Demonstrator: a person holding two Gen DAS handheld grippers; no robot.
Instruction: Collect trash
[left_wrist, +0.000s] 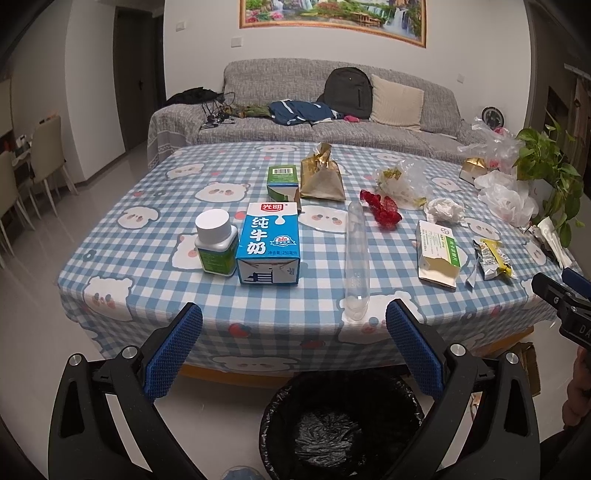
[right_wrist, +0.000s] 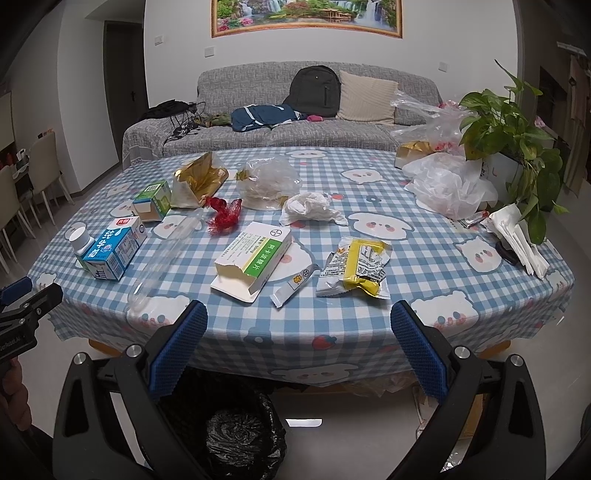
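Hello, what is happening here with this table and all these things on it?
A person holds a gripper in each hand in front of a table scattered with trash, and a black-lined bin stands on the floor just below its near edge. The left gripper and the right gripper are both open and hold nothing. The milk carton, clear plastic tube, torn medicine box and yellow snack wrapper all lie on the cloth. The bin looks empty, so collecting seems not yet begun.

You can read 光明 and 纯牛奶 on the blue milk carton (left_wrist: 269, 243); its small print looks like 250毫升. The medicine box (right_wrist: 255, 254) reads 50mg.
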